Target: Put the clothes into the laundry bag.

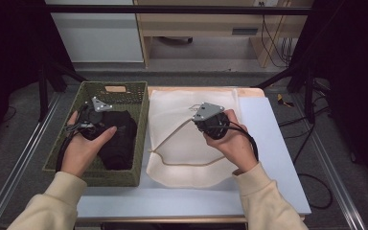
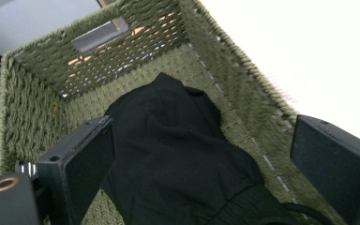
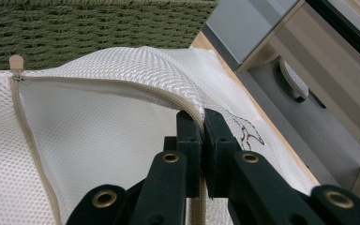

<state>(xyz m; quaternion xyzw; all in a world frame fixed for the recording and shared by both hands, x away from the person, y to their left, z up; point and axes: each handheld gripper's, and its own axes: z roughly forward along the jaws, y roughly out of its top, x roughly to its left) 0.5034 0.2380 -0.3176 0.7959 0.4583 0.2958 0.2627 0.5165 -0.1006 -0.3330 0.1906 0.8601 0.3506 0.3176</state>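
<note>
Table (image 1: 273,143) scene: right gripper (image 3: 201,123) pinches the mesh bag (image 1: 182,143) rim, lifting its mouth open; left gripper (image 2: 201,159), jaws wide and empty, straddles the black garment (image 2: 178,150) in the basket (image 2: 28,93).

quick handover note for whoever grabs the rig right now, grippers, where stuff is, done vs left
Left gripper: open, jaws spread over the black garment in the green woven basket, not gripping it.
Right gripper: shut on the zipper edge of the white mesh bag, lifting it so the opening gapes.
Done: bag unzipped and held open on the table.
Left, probably: grip the garment and move it into the bag.
</note>
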